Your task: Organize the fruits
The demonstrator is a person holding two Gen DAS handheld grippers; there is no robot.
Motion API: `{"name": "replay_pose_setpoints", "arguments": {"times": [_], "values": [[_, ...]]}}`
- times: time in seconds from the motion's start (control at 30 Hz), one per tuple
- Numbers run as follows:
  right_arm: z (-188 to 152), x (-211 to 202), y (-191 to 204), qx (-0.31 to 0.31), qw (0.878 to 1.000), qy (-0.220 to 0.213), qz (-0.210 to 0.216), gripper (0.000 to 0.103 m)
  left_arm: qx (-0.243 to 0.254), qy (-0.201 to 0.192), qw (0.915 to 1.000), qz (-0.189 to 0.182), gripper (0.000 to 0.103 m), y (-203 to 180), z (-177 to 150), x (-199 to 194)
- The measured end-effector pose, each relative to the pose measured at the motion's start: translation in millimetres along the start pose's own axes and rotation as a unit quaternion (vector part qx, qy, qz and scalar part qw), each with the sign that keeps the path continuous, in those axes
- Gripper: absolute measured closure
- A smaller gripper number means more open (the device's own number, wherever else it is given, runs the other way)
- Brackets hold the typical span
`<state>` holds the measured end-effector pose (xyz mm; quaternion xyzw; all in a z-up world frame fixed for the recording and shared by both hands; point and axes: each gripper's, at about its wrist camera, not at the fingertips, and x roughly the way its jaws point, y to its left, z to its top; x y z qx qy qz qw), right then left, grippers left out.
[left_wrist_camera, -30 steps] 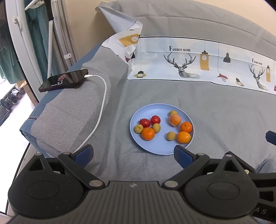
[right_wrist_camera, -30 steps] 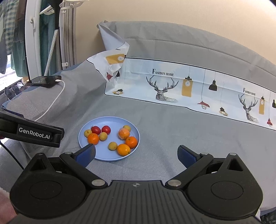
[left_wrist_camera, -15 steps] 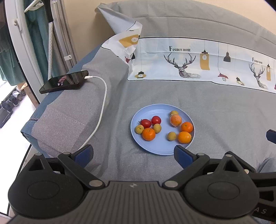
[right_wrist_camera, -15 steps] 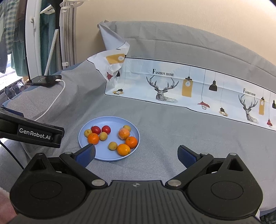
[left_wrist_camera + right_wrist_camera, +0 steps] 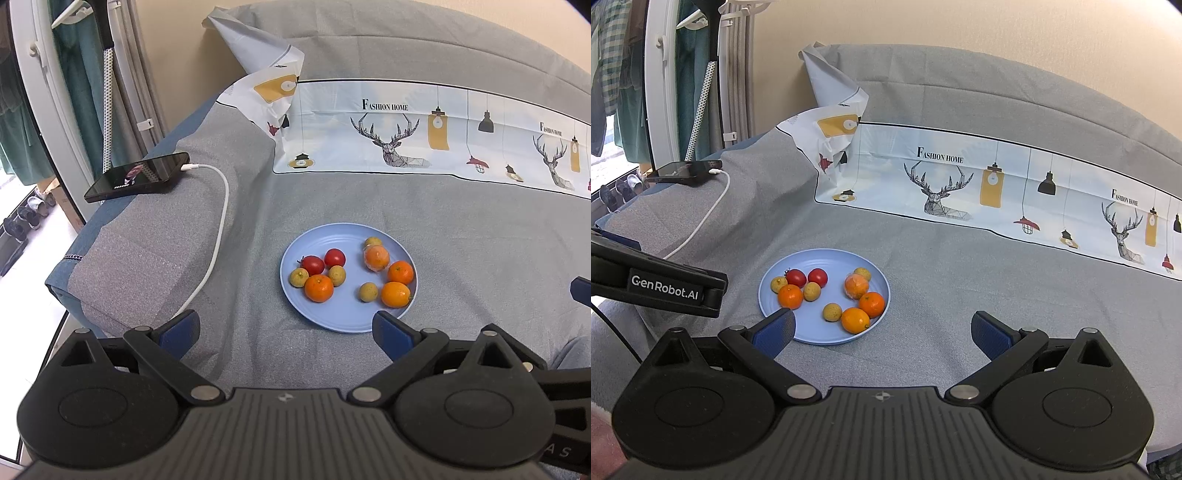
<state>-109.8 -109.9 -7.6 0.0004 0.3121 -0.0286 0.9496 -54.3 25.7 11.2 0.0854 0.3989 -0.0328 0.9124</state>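
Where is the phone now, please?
In both views the phone lies at far left on the grey cover's raised edge, charging cable plugged in, well left of the plate.

Matt plate (image 5: 332, 321), woven bedspread (image 5: 480, 240), glossy phone (image 5: 136, 177)

Both hand-held grippers (image 5: 286, 328) (image 5: 882, 328) gape (empty).

Light blue plate (image 5: 332, 321), orange mandarins (image 5: 319, 288), red tomatoes (image 5: 312, 264), grey bedspread (image 5: 480, 236), deer-and-lamp printed white cloth (image 5: 406, 129), black phone (image 5: 136, 177).
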Motion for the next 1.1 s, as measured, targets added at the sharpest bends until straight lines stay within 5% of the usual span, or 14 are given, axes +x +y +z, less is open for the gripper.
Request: {"name": "replay_pose_setpoints", "arguments": {"times": [1.1], "values": [[-0.1, 21.3, 3.6, -0.005, 1.000, 0.023, -0.005, 0.001, -0.003, 0.016, 0.9999, 0.003, 0.002, 6.8, 5.3, 25.4]]}}
